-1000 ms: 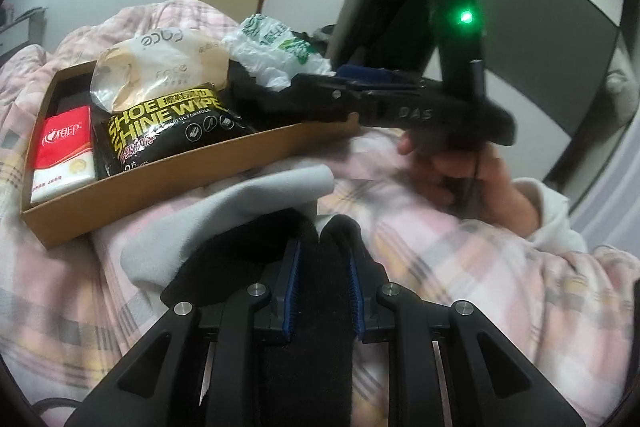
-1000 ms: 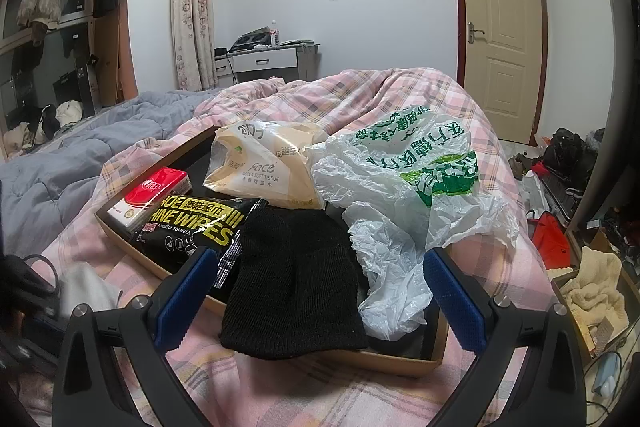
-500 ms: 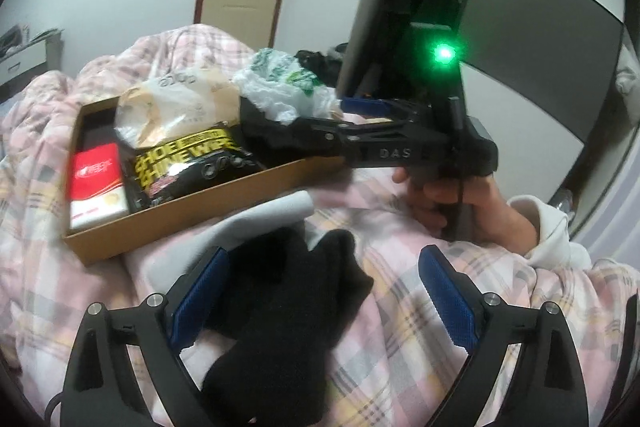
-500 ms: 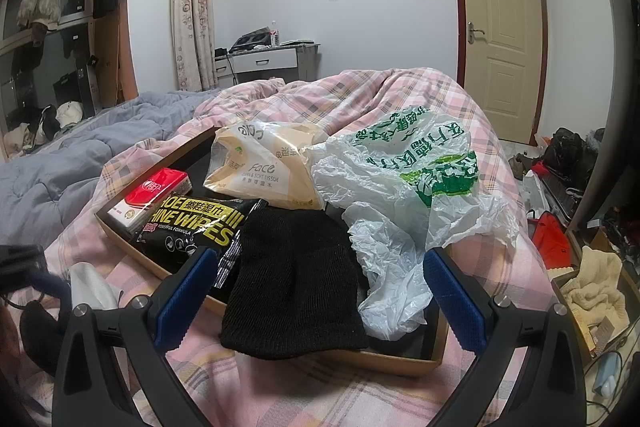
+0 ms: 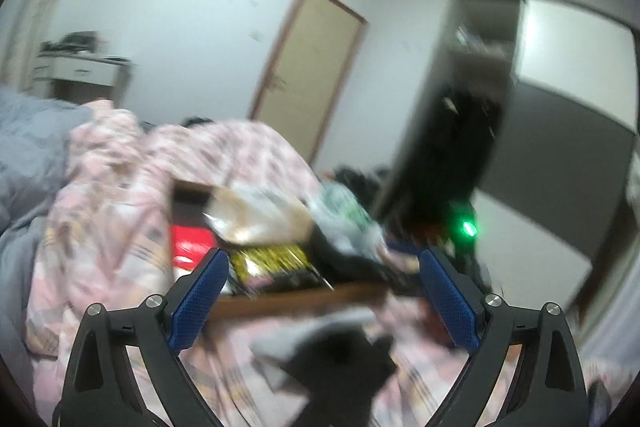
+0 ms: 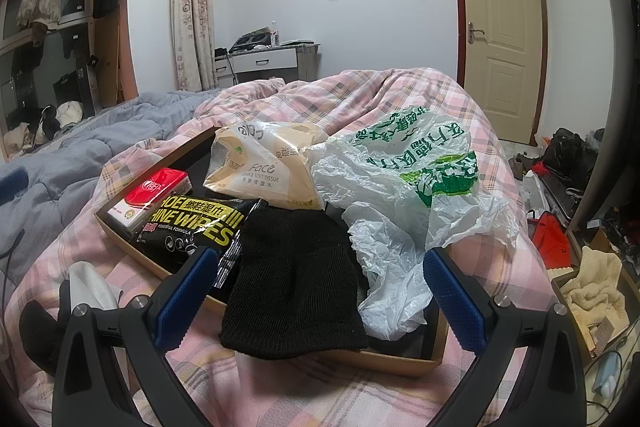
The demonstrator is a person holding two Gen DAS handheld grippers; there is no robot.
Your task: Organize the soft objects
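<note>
A cardboard tray (image 6: 400,361) on the pink plaid bed holds a red tissue pack (image 6: 158,193), a black shoe wipes pack (image 6: 192,227), a beige face tissue pack (image 6: 260,167), a white-green plastic bag (image 6: 412,195) and a black knit hat (image 6: 292,279). My right gripper (image 6: 316,291) is open, just in front of the hat. My left gripper (image 5: 328,299) is open and raised; its view is blurred. Black socks (image 5: 340,367) and a grey cloth (image 5: 304,331) lie on the bed below it, outside the tray (image 5: 300,297).
The socks (image 6: 38,323) and pale cloth (image 6: 90,287) also show at the right wrist view's lower left. A grey duvet (image 6: 60,163) lies left. A door (image 6: 500,39), a desk (image 6: 266,61) and floor clutter (image 6: 568,163) stand beyond the bed.
My left gripper opened and let go of the black socks, then lifted and tilted upward, away from them. My right gripper has stayed open and still.
</note>
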